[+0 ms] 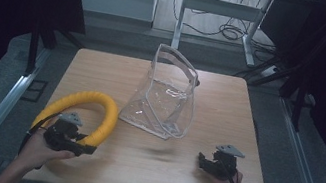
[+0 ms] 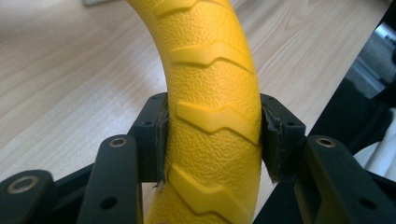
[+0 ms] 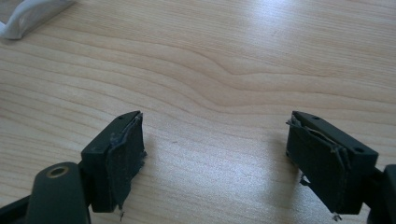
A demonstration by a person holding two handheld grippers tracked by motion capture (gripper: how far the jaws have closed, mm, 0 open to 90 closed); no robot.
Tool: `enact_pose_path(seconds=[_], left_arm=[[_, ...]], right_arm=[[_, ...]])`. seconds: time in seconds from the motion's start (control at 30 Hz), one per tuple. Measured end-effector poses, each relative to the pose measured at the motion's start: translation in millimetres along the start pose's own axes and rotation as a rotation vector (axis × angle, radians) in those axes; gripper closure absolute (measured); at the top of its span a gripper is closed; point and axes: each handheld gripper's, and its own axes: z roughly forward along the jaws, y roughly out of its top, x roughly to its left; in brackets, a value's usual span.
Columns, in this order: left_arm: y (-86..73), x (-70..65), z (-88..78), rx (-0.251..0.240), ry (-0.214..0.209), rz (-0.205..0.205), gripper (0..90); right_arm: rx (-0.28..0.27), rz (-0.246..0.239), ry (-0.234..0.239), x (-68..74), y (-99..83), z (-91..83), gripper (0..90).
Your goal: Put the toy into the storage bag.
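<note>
Wooden table [image 1: 227, 118] — grey floor [image 1: 301, 161] around

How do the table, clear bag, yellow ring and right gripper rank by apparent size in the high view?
1. Table, by far the largest.
2. Clear bag and yellow ring: they look alike in extent, and the ring lies nearer the camera, so no ranking.
3. Right gripper, the smallest.

On the table [image 1: 228, 113] we list: a ring [image 1: 97, 105] at the left front, its near end between the jaws of the left gripper [image 1: 82, 147]; a bag [image 1: 167, 97] standing at the centre, just right of and behind the ring; the right gripper [image 1: 204, 162] at the right front, well apart from the bag.
</note>
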Motion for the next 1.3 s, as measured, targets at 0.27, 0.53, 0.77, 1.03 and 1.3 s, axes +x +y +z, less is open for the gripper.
enact_pose_path(seconds=[0.27,0.53,0.77,1.03,1.3], left_arm=[[5.5,9.0,-17.7,-0.089,-0.030,-0.032,50.4],[9.4,17.5,-33.0,-0.196,-0.034,-0.075,50.6],[8.9,20.2,-39.5,-0.254,-0.014,-0.094,50.8],[5.9,22.8,-54.6,-0.348,0.068,-0.082,51.1],[2.7,31.7,-69.7,-0.428,0.053,-0.138,51.1]], right_arm=[[-0.001,-0.004,-0.002,-0.3,0.2,0.2,19.5],[-0.001,-0.002,-0.004,-0.4,0.3,0.4,19.5],[-0.003,-0.001,-0.004,-0.4,0.4,0.6,19.6],[-0.003,0.000,-0.005,-0.6,0.4,0.7,19.8],[-0.003,-0.001,-0.007,-0.8,0.4,0.7,19.9]])
